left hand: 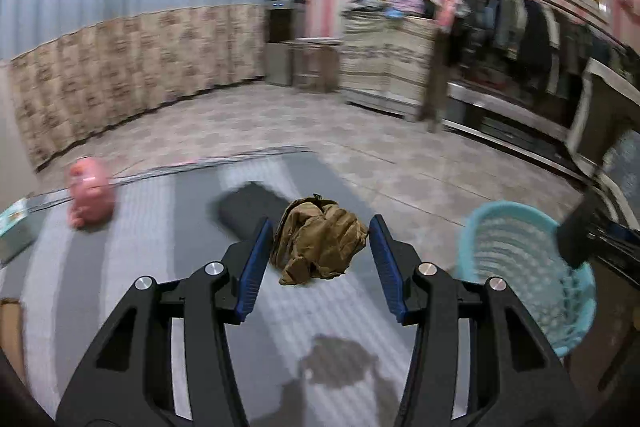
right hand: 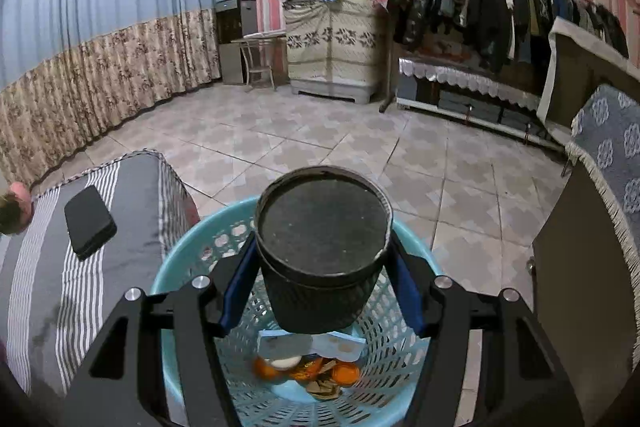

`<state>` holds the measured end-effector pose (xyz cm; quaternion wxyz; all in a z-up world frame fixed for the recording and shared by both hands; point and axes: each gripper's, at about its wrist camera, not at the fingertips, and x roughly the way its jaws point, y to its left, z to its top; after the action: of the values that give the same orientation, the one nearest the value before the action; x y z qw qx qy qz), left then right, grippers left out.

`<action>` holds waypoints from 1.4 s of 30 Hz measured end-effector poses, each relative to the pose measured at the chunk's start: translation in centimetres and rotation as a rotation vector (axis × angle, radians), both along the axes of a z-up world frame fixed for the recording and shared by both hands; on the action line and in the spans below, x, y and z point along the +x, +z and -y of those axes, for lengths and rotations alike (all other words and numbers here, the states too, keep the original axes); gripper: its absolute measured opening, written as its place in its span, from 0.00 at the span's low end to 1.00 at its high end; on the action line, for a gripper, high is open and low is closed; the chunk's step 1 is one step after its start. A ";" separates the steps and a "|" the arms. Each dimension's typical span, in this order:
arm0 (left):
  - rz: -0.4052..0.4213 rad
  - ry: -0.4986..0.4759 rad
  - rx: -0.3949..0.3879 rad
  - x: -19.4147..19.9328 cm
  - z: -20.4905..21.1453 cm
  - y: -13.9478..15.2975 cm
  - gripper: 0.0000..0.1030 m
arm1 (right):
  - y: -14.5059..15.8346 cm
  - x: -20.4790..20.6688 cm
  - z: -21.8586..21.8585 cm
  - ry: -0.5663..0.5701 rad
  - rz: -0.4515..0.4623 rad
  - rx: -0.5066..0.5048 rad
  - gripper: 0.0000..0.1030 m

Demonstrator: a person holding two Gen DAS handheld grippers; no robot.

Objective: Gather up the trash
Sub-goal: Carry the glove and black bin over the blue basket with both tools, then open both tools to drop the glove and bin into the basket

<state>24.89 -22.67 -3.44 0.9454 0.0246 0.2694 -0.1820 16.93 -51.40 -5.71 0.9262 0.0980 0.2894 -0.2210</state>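
The black ribbed paper cup with its flat black lid (right hand: 324,251) hangs directly over the pale blue plastic lattice basket (right hand: 192,259), pinched at its sides between the blue pads of the right hand-held gripper (right hand: 320,279). It is held upright and above the middle of the basket's mouth, presumably so that it will fall straight in once let go. Down in the basket already lie orange peel pieces, a light blue blister tray and some brown scraps (right hand: 312,363), so a fair share of the collecting looks done.

Left of the basket, over the grey-and-white striped bed cover (left hand: 132,239), the left hand-held gripper (left hand: 320,251) carries a crumpled brown paper wad (left hand: 320,239). The wad sits between the blue pads with its shadow cast on the cover below, so it seems lifted clear; the jaws stand partly spread, and whether both pads truly press on it I cannot tell through the blur. It appears to be on its way toward the basket, next in line.

Farther from the basket, on the same bed, rest a flat black phone-like case (right hand: 90,223) and a pink soft toy (left hand: 90,197), neither of which looks like trash. A dark damp-looking stain (left hand: 340,363) marks the cover nearer the camera.
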 end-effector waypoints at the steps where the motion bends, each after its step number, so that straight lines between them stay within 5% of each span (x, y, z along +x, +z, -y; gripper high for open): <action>1: -0.006 -0.034 0.001 -0.3 1.7 -0.3 0.47 | -0.1 -0.1 0.5 -0.006 -0.001 0.005 0.59; 9: -0.030 -0.227 0.022 -1.8 10.5 -2.1 0.47 | -1.2 -0.3 3.2 -0.033 -0.008 0.056 0.59; 21: -0.103 -0.364 -0.006 -0.9 15.6 -3.1 0.58 | -2.4 -1.0 5.3 -0.065 -0.017 0.118 0.59; 31: -0.055 -0.247 0.000 -0.3 12.8 -1.9 0.90 | -3.3 -0.2 4.3 -0.046 -0.050 0.114 0.59; 42: 0.012 -0.137 0.027 -1.8 6.6 -0.4 0.95 | -3.9 1.3 2.1 0.007 -0.033 0.096 0.60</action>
<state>23.05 -29.27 -3.89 0.9319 0.0568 0.2638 -0.2424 18.20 -53.51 -9.61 0.9163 0.1378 0.3153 -0.2050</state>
